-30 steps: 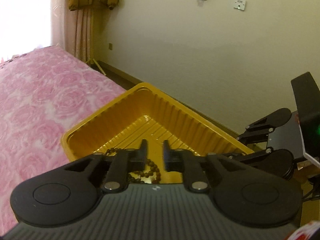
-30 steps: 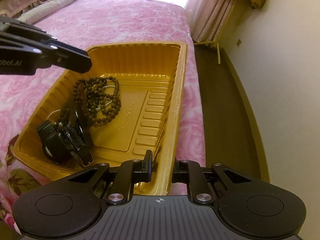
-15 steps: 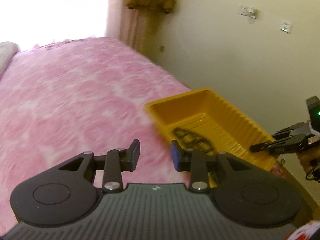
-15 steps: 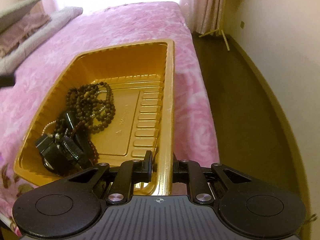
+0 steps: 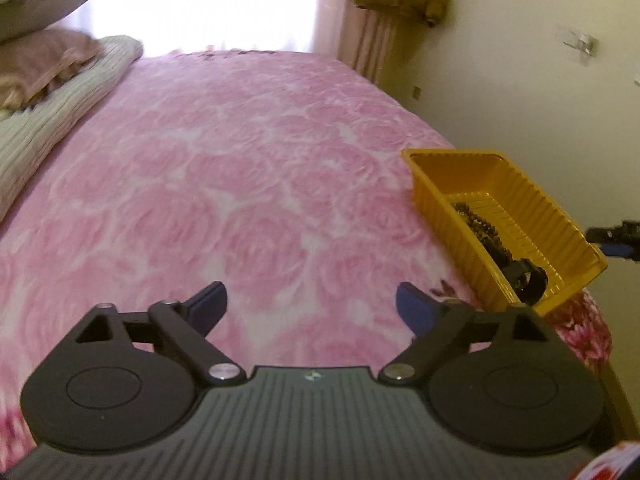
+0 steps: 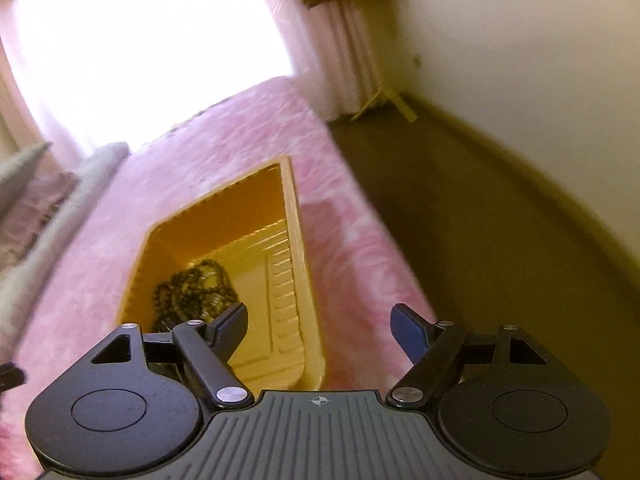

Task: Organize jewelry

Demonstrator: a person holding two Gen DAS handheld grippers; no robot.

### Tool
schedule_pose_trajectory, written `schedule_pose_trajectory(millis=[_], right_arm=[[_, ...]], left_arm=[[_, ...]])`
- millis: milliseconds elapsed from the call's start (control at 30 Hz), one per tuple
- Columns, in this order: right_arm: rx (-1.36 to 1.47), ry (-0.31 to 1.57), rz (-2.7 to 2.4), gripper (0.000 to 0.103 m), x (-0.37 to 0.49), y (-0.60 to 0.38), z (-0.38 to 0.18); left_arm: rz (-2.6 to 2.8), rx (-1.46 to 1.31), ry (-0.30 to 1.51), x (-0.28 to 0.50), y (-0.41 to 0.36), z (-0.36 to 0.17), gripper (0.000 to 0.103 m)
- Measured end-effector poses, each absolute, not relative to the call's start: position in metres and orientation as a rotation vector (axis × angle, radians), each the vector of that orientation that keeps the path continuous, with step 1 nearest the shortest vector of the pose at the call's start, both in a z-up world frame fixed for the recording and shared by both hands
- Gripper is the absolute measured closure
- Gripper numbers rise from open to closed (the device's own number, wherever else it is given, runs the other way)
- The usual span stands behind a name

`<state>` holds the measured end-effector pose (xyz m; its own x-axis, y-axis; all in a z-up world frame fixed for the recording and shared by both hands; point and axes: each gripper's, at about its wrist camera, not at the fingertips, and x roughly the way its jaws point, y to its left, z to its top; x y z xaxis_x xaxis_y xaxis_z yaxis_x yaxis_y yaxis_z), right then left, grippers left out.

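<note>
Now my left gripper (image 5: 311, 300) and right gripper (image 6: 318, 323) have just opened wide — nothing between them. The beads (image 6: 192, 292) lie in the yellow tray (image 5: 448, 184) on the pink bed (image 5: 224, 168).

light: blown-out window (image 5: 224, 0) (daylight) | right view motion-blurred | fisheye-bent edges

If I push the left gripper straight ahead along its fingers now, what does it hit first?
Most likely the pink rose-patterned bedspread: the open left gripper points down at bare cover. The yellow tray sits well off to the right, out of that line.
</note>
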<state>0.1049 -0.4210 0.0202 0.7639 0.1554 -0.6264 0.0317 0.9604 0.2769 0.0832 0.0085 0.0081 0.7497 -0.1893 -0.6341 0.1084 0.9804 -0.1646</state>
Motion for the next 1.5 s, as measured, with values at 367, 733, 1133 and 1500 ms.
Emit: schedule_pose_trajectory(millis=[367, 733, 1133, 1500], right_arm=[[0.091, 0.857, 0.204, 0.025, 0.059, -0.333, 0.025], [0.032, 0.871, 0.246, 0.025, 0.046, -0.29, 0.02], [0.017, 0.871, 0.258, 0.025, 0.045, -0.278, 0.024], [0.01, 0.863, 0.274, 0.025, 0.043, -0.268, 0.027]], left_arm=[[-0.105, -0.213, 0.757, 0.033, -0.021, 0.006, 0.001], [-0.064, -0.19, 0.835, 0.018, -0.031, 0.004, 0.001], [-0.074, -0.158, 0.817, 0.017, -0.045, 0.006, 0.0], [-0.072, -0.144, 0.812, 0.019, -0.049, 0.007, 0.0]])
